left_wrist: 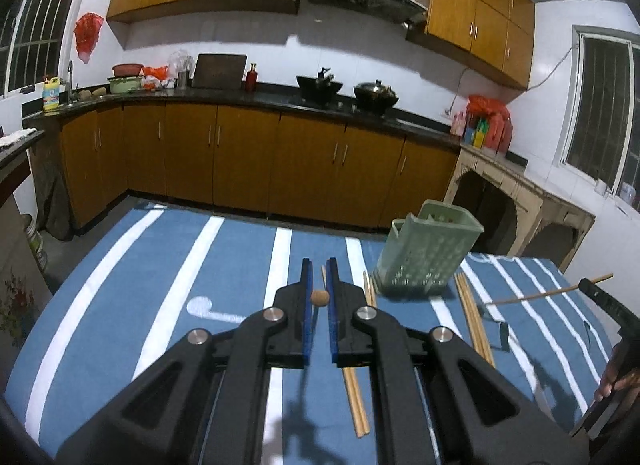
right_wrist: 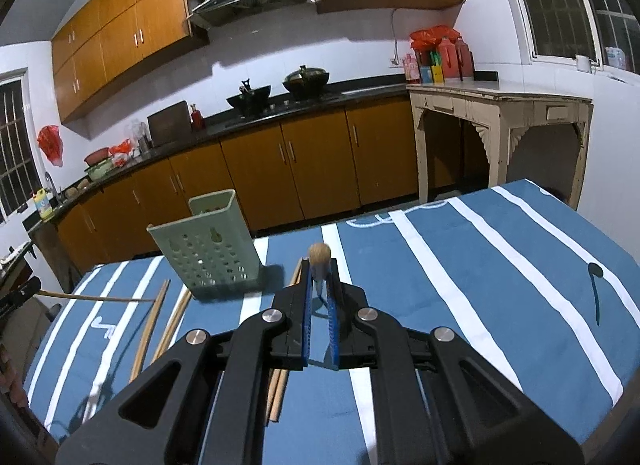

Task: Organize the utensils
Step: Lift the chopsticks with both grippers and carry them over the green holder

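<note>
A green perforated utensil holder (left_wrist: 424, 253) stands on the blue striped tablecloth (left_wrist: 160, 285); it also shows in the right wrist view (right_wrist: 208, 249). My left gripper (left_wrist: 319, 269) is shut on a wooden chopstick (left_wrist: 320, 298) seen end-on, held above the cloth left of the holder. My right gripper (right_wrist: 319, 269) is shut on another chopstick (right_wrist: 319, 255), also end-on, right of the holder. That held chopstick shows sideways in the left wrist view (left_wrist: 548, 294). Several loose chopsticks (left_wrist: 474, 317) lie on the cloth beside the holder, with more (right_wrist: 150, 329) in the right wrist view.
A chopstick pair (left_wrist: 356, 401) lies under my left gripper. Kitchen cabinets and a counter with woks (left_wrist: 344, 93) run behind the table. A white side table (right_wrist: 500, 105) stands at the right. The person's hand (left_wrist: 616, 381) shows at the right edge.
</note>
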### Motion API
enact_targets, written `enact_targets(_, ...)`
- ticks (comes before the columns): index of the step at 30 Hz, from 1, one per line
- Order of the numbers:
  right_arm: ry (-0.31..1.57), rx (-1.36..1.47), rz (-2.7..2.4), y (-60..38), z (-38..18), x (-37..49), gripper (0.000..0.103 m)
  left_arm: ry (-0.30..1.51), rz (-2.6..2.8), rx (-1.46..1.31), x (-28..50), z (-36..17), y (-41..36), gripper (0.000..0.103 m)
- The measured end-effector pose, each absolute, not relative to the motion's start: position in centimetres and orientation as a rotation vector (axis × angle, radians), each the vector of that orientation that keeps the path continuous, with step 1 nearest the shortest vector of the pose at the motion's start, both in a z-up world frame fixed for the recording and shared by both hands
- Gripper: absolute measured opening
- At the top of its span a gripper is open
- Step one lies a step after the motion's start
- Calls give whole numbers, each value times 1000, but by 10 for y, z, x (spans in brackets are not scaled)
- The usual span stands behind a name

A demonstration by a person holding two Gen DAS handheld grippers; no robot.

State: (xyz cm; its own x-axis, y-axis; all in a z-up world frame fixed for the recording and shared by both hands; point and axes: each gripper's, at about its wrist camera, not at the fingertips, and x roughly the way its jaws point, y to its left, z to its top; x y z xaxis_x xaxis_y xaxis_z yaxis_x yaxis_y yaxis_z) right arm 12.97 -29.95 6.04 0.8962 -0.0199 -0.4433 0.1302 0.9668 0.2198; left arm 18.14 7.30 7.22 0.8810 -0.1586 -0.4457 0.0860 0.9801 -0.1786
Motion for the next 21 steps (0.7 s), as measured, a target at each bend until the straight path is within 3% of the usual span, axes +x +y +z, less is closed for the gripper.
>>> enact_targets(21, 353, 261, -28, -298, 110, 148, 8, 346, -138, -156, 195, 139, 72, 8)
